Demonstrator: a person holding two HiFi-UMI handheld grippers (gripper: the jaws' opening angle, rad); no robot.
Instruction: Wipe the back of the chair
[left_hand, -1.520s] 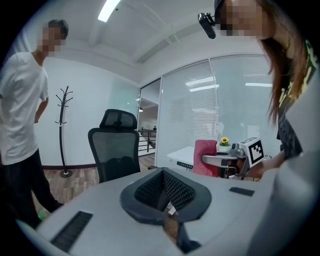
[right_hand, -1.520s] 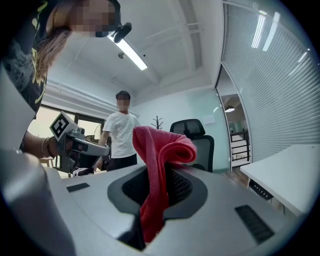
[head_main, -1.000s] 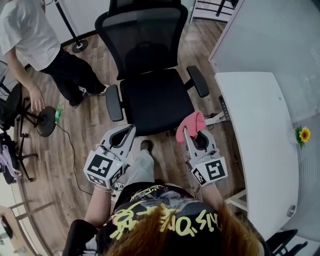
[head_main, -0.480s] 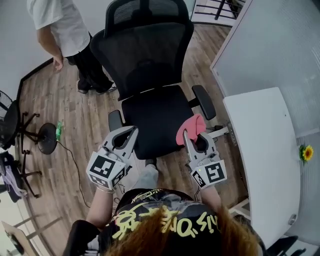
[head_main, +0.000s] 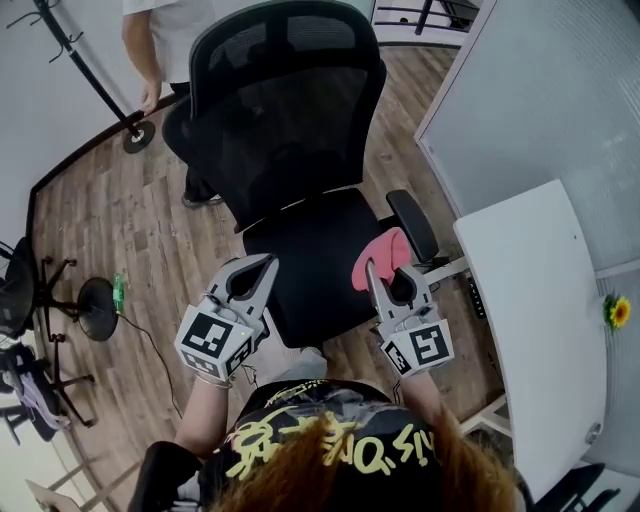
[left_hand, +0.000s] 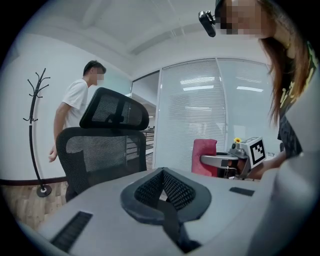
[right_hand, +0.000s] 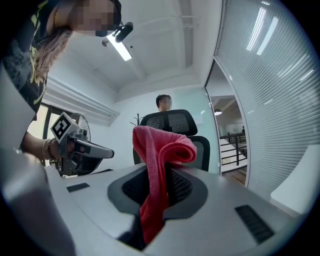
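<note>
A black office chair faces me; its mesh back (head_main: 290, 110) rises beyond the seat (head_main: 320, 260), with a headrest (head_main: 275, 30) on top. My right gripper (head_main: 372, 268) hovers at the seat's front right corner, shut on a pink cloth (head_main: 383, 252) that sticks up from its jaws. In the right gripper view the cloth (right_hand: 161, 150) folds over the right gripper (right_hand: 160, 172), the chair back (right_hand: 172, 122) behind it. My left gripper (head_main: 266, 264) is above the seat's front left, shut and empty. In the left gripper view the left gripper (left_hand: 162, 172) points at the chair back (left_hand: 100, 155).
A person in a white shirt (head_main: 165, 30) stands behind the chair, near a coat stand base (head_main: 130, 135). A white desk (head_main: 540, 320) with a small yellow flower (head_main: 618, 310) and a glass partition (head_main: 540, 90) bound the right side. Another chair's base (head_main: 95, 295) stands at left.
The chair now fills more of the view and sits closer under both grippers. The person in white has walked from the left to behind the chair. The grippers' hold is unchanged.
</note>
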